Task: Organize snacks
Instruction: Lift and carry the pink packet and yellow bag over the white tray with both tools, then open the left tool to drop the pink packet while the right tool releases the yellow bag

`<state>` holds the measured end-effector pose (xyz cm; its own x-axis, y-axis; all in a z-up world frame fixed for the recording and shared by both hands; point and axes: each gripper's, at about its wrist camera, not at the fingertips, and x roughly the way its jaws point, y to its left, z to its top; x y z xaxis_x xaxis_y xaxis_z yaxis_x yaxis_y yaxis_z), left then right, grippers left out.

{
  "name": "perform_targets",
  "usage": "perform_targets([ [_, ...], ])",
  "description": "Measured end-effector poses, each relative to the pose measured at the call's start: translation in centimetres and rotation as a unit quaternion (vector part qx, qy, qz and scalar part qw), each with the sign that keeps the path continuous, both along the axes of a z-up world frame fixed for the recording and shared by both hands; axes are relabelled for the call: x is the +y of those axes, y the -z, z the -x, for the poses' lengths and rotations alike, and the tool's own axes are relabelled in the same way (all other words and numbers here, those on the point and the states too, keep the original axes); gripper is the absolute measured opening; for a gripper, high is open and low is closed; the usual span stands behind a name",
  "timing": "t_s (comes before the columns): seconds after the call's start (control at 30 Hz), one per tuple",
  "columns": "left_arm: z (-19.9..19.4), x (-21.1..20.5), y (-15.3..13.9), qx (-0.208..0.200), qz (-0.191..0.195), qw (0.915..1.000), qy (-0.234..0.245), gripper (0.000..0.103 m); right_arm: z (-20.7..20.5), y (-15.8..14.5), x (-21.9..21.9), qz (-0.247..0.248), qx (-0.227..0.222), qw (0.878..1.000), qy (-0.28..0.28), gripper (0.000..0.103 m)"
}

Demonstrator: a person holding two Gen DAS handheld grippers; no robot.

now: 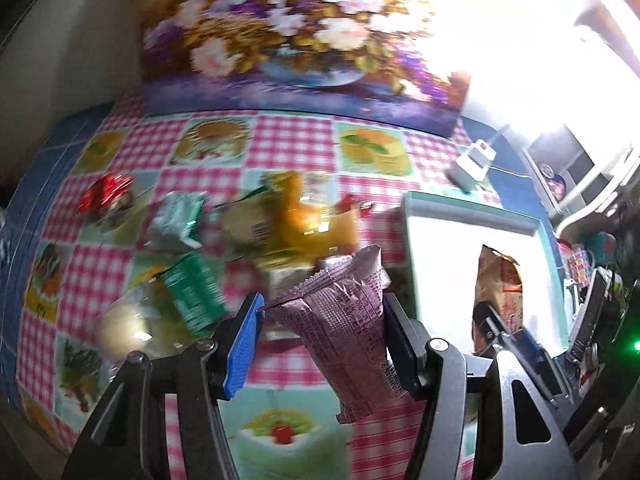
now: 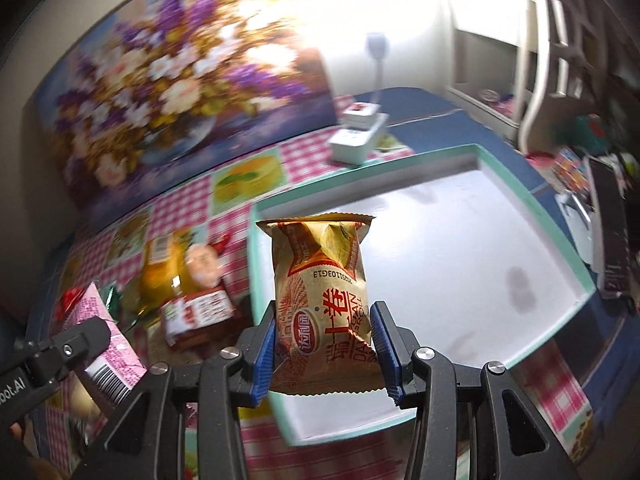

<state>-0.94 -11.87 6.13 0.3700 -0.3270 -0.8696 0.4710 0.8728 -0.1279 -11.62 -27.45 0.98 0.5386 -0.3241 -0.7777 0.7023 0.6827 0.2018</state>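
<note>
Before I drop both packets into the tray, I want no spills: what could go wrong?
1. The left gripper pinches the pink packet with its lower end hanging free, so it may swing or slip.
2. The orange packet in the right gripper sits near the tray's front-left rim and could catch it.

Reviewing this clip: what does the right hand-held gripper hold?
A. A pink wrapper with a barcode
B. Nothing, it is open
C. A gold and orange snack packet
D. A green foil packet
C: in the right wrist view the right hand-held gripper is clamped on the gold and orange snack packet over the teal-rimmed tray; the pink wrapper sits in the left hand-held gripper.
</note>
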Motion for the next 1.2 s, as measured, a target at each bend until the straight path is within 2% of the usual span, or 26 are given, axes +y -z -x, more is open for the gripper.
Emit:
perform_targets([
  [0.23,0.6,-5.6,0.0,0.000,0.011,0.9990,0.044,0.061,2.7,0.6,-3.4,-0.003,-0.006,0.996,0.090,0.047],
  [0.33,0.7,-7.7,0.8,0.004,0.011,0.9981,0.061,0.061,4.5,0.6,-5.1,0.005,-0.010,0.991,0.136,0.047],
  [0.5,0.6,-10.5,2.2,0.005,0.008,0.9962,0.087,0.061,6.3,1.2,-7.0,0.002,-0.015,0.984,0.179,0.047],
  [0.73,0.4,-12.4,3.1,0.003,0.017,0.9942,0.106,0.061,6.1,1.9,-7.6,-0.003,-0.008,0.984,0.178,0.047],
  [0.97,0.0,-11.9,3.6,0.021,0.033,0.9946,0.096,0.062,5.9,2.1,-7.5,-0.004,-0.006,0.985,0.172,0.047],
  [1.1,-0.2,-10.9,3.2,0.023,0.033,0.9954,0.087,0.070,5.8,2.2,-7.3,-0.004,-0.003,0.986,0.167,0.047],
  [1.2,-0.5,-9.7,3.1,0.020,0.014,0.9975,0.067,0.076,5.4,2.4,-7.3,-0.004,0.004,0.987,0.161,0.049],
])
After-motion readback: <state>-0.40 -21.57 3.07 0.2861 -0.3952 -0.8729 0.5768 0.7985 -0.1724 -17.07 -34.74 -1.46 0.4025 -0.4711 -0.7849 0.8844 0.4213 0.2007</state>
